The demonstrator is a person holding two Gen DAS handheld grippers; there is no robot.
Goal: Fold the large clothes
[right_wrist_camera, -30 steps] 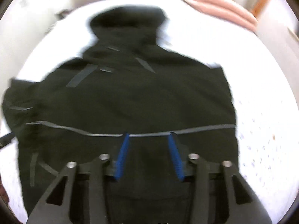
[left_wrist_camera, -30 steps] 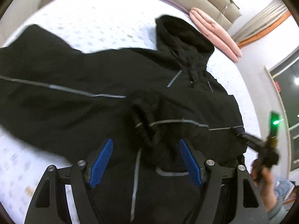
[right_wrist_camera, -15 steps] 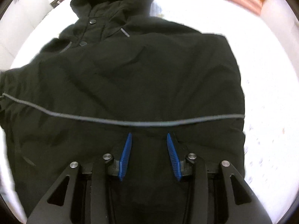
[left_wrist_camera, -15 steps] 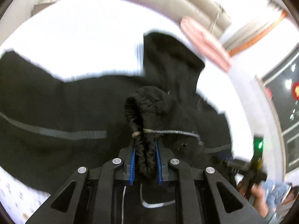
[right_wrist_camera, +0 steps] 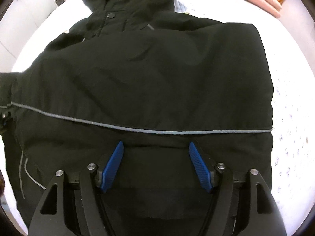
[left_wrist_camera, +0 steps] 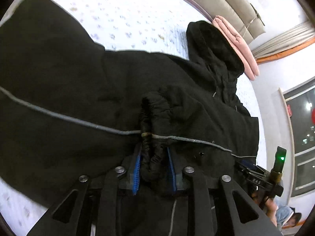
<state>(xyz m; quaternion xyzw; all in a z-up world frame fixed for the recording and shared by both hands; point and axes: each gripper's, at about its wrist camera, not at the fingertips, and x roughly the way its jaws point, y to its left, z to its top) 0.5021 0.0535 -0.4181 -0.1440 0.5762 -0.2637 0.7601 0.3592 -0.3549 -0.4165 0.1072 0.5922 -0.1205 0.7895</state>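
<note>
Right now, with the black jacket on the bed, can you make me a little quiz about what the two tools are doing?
1. True or false: the left tool is shut on the jacket's sleeve cuff.
2. The right tool is: A) open above the jacket, B) shut on the hood, C) holding the pink cushion.
3. Fill in: the folded pink thing lies beside the jacket's ____.

Key: 1 true; 2 A; 3 hood.
</note>
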